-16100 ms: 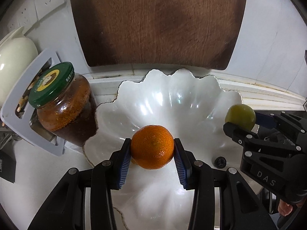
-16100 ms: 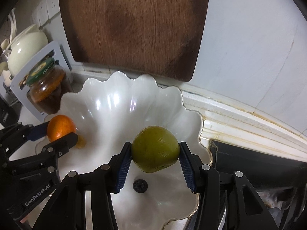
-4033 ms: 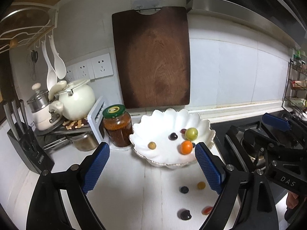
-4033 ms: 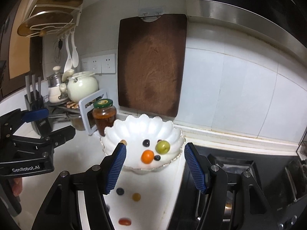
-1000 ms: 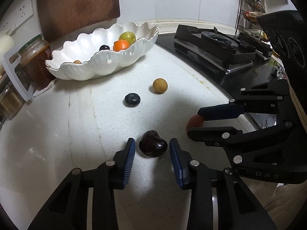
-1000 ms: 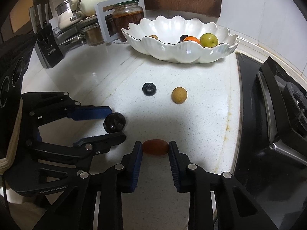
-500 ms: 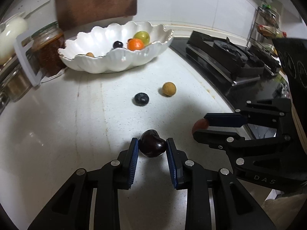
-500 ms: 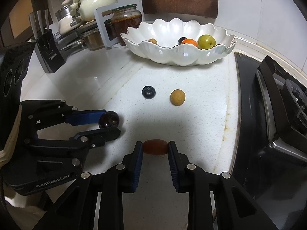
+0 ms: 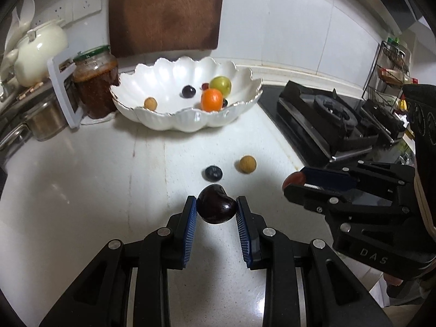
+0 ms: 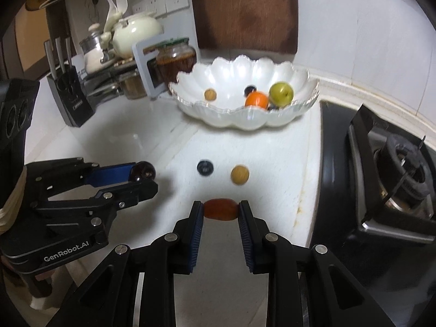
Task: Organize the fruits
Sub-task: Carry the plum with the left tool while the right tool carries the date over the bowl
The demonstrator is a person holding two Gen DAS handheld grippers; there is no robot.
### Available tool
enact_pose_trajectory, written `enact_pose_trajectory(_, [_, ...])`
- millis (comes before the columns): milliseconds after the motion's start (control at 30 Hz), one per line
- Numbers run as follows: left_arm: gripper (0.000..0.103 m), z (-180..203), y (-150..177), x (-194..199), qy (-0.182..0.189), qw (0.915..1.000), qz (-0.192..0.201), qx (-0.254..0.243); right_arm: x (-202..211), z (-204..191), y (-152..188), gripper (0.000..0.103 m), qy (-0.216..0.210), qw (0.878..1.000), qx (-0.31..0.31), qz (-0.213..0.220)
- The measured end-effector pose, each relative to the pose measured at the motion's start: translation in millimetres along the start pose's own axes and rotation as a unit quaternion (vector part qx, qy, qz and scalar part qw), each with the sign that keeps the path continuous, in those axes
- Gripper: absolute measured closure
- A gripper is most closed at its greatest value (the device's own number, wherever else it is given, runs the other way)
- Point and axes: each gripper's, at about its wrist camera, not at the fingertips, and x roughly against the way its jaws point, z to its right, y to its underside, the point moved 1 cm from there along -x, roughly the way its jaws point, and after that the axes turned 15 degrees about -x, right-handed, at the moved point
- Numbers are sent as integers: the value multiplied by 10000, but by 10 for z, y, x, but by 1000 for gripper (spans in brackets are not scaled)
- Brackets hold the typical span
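step in hand: carry phase, both tongs loaded, fruit off desk.
left tongs clamped on dark cherry; right tongs clamped on small red oblong fruit.
landmark: white scalloped bowl. both held fruits well in front of bowl, not over it.
in bowl: orange, green fruit, dark berry, tan fruit.
on desk in front of bowl: blueberry, tan round fruit.
next, likely: move both forward over bowl rim, lower, release gently; small round fruit may roll.

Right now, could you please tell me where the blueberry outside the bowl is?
In the left wrist view the blueberry lies on the counter, just left of the tan round fruit, before the white bowl.
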Motion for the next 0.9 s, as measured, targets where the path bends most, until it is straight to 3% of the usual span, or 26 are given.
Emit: enact_pose_trajectory(900, [74,-288,-642,476,-762,9921,945,322,435,-27,-717,75,-83,9904,-201,1362])
